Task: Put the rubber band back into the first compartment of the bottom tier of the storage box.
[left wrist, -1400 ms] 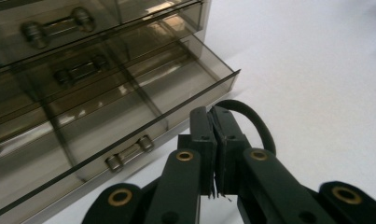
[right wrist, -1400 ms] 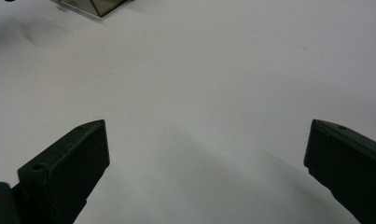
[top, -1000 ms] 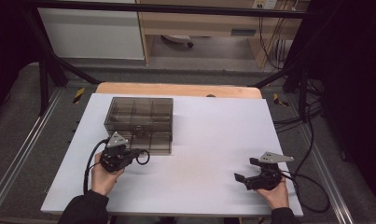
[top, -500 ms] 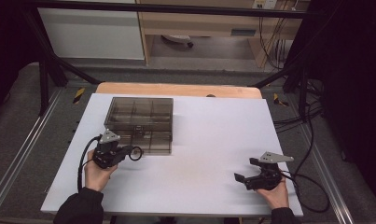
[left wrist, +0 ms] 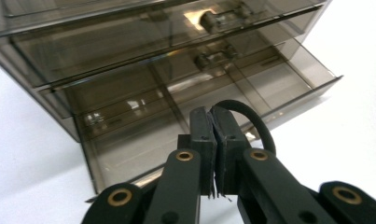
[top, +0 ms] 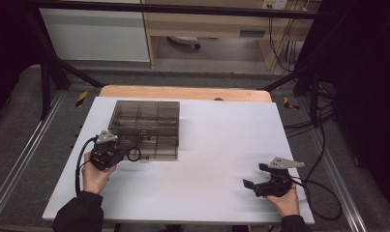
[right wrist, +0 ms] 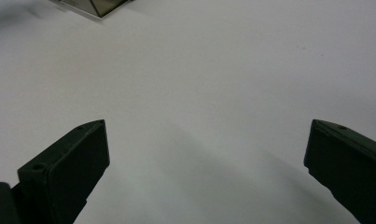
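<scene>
Item 1: a smoke-tinted transparent plastic drawer cabinet with divided compartments is set on the white table top, toward ten o'clock from the table's middle. In the left gripper view the same cabinet is seen with its lowest drawer drawn partly out of the body, the inner dividers being visible through the tinted walls. Two small metal fittings are glimpsed inside the upper tiers, too blurred to be identified.

Item 2: the left gripper is held at the eight o'clock corner of the cabinet, just beside the front of the drawer. Its jaws are pressed together, as seen in the left gripper view, and a black rubber-like ring is pinched between them. The ring is seen in the high view as a small loop at the jaw tips, against the drawer front. Whether ring and drawer are touching cannot be told.

Item 3: the right gripper is rested at four o'clock on the table, well apart from the cabinet. Its jaws are spread wide, as recorded in the right gripper view, with bare white table between them. A corner of the cabinet is caught at eleven o'clock in that view.
</scene>
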`<state>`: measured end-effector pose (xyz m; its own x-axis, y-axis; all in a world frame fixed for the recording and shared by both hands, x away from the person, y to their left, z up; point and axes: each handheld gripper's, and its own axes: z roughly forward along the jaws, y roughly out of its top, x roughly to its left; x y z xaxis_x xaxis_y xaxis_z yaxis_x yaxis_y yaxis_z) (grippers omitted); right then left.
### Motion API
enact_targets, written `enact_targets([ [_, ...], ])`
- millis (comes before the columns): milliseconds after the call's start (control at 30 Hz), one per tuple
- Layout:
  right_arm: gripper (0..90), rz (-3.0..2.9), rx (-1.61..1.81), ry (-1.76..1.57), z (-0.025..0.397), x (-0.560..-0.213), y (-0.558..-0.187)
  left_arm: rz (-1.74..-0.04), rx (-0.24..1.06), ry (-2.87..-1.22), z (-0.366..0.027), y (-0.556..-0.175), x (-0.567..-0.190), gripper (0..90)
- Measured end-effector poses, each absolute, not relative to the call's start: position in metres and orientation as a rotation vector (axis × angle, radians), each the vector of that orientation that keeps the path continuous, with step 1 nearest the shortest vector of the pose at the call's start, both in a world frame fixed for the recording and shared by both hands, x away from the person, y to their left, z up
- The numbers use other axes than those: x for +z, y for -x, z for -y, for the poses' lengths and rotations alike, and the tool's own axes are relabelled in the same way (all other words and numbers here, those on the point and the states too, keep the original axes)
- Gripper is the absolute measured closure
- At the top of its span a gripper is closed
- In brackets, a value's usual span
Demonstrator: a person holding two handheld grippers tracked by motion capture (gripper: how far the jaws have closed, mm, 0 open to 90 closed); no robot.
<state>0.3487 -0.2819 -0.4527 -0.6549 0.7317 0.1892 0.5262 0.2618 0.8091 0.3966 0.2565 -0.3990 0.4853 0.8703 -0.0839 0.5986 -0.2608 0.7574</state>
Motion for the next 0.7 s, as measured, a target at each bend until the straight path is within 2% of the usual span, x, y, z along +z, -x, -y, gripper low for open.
enact_targets([
  [700,0.7,-2.309,1.340,-1.173,0.282,-0.453,-0.349,-1.299,0.511,-1.944,-0.278,-0.416,-0.405,87.1],
])
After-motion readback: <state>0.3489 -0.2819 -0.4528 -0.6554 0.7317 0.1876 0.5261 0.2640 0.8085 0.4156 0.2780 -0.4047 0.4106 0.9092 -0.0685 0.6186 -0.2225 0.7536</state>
